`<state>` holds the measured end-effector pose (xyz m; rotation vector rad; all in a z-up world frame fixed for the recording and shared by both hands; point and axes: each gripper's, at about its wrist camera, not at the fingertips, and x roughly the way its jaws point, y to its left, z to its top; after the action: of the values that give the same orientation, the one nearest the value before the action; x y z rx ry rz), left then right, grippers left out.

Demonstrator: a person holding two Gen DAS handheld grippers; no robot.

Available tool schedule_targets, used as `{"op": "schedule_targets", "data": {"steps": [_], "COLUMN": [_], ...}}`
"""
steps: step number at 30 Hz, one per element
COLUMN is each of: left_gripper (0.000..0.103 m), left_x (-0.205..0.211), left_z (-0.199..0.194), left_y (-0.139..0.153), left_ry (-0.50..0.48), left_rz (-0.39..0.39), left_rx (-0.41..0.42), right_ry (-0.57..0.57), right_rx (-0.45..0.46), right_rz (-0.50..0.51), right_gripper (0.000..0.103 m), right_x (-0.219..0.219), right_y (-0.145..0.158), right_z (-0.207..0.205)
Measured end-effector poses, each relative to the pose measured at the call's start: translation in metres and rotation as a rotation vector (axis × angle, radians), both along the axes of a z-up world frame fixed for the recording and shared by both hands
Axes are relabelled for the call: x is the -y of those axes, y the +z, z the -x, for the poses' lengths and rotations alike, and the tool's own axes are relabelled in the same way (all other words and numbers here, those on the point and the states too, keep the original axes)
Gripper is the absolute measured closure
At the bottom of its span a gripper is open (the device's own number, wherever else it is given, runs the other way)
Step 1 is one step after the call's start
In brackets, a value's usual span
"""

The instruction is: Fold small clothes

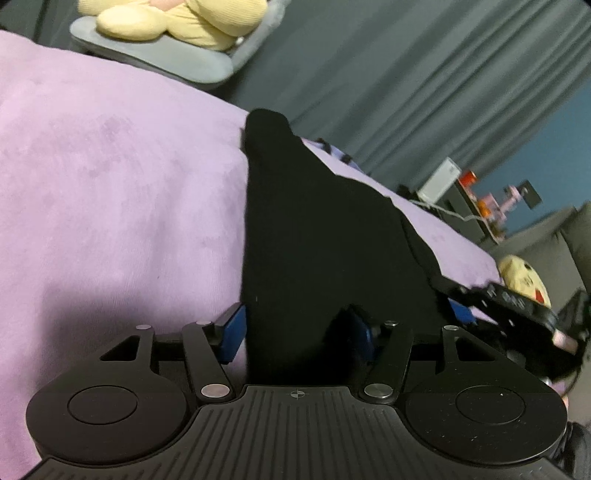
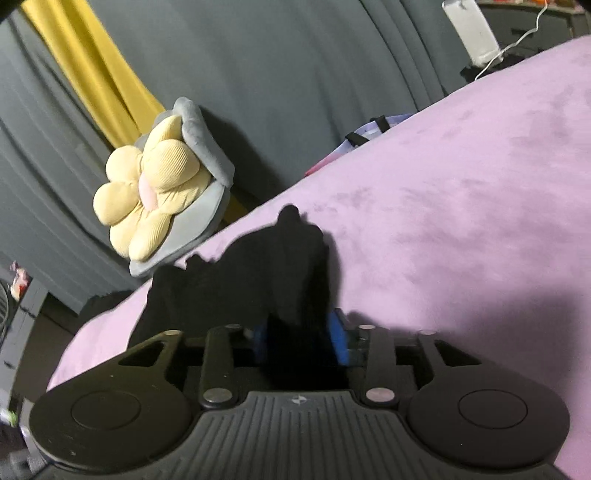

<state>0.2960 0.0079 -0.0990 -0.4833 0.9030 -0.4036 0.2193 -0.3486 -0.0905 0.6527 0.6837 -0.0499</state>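
Note:
A small black garment (image 1: pixel 314 236) lies on the purple blanket (image 1: pixel 110 184) and stretches between both grippers. My left gripper (image 1: pixel 299 332) is shut on its near edge, blue pads on either side of the cloth. In the left wrist view the right gripper (image 1: pixel 517 306) shows at the right, at the garment's other corner. In the right wrist view my right gripper (image 2: pixel 301 336) is shut on the black garment (image 2: pixel 258 266), which bunches up ahead of the blue pads over the purple blanket (image 2: pixel 461 203).
A yellow flower cushion on a grey pad (image 2: pixel 162 184) leans against grey curtains (image 2: pixel 295 74) beyond the bed; it also shows in the left wrist view (image 1: pixel 173 22). A yellow plush toy (image 1: pixel 524 277), a white box (image 1: pixel 439 181) and cluttered shelves stand at the right.

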Motion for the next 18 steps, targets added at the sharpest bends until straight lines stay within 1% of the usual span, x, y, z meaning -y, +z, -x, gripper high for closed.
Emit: {"op": "schedule_targets", "data": {"steps": [3, 5, 6, 7, 8, 10, 11, 12, 13, 14, 15, 16, 17, 18], "left_gripper": [0.039, 0.038, 0.038, 0.038, 0.038, 0.038, 0.037, 0.037, 0.037, 0.036, 0.033, 0.032, 0.031, 0.031], "left_x": [-0.006, -0.003, 0.000, 0.002, 0.002, 0.002, 0.000, -0.001, -0.004, -0.006, -0.008, -0.010, -0.013, -0.014], "left_z": [0.007, 0.011, 0.011, 0.010, 0.007, 0.002, -0.001, -0.005, -0.010, -0.014, -0.020, -0.024, -0.027, -0.031], "left_y": [-0.001, -0.002, -0.001, 0.000, 0.001, 0.003, 0.003, 0.002, -0.001, -0.004, -0.009, -0.014, -0.018, -0.022], "left_ry": [-0.019, -0.019, -0.019, -0.017, -0.015, -0.015, -0.012, -0.004, 0.008, 0.019, 0.028, 0.035, 0.044, 0.053], "left_rz": [0.037, 0.043, 0.033, 0.021, 0.015, 0.028, 0.038, 0.051, 0.068, 0.086, 0.111, 0.142, 0.170, 0.200], "left_rx": [-0.012, -0.018, -0.018, -0.022, -0.030, -0.036, -0.040, -0.046, -0.061, -0.085, -0.108, -0.124, -0.133, -0.138], "right_ry": [0.029, 0.047, 0.052, 0.064, 0.068, 0.067, 0.057, 0.054, 0.042, 0.020, 0.001, -0.009, -0.005, 0.003], "right_rx": [-0.004, -0.012, -0.011, -0.007, 0.003, 0.050, 0.048, 0.029, 0.007, -0.006, -0.011, -0.008, -0.004, -0.009], "right_rz": [-0.018, -0.052, -0.053, -0.053, -0.098, -0.287, -0.321, -0.302, -0.250, -0.211, -0.199, -0.222, -0.278, -0.319], "right_gripper": [0.064, 0.066, 0.079, 0.087, 0.089, 0.089, 0.089, 0.088, 0.084, 0.076, 0.071, 0.053, 0.041, 0.040], "right_x": [-0.003, -0.002, -0.003, -0.005, -0.004, 0.009, 0.014, 0.017, 0.019, 0.022, 0.026, 0.031, 0.036, 0.038], "right_y": [-0.003, -0.008, -0.009, -0.009, -0.009, -0.013, -0.016, -0.017, -0.017, -0.017, -0.018, -0.021, -0.026, -0.031], "right_z": [0.028, 0.034, 0.035, 0.035, 0.035, 0.037, 0.038, 0.037, 0.035, 0.035, 0.033, 0.031, 0.027, 0.020]}}
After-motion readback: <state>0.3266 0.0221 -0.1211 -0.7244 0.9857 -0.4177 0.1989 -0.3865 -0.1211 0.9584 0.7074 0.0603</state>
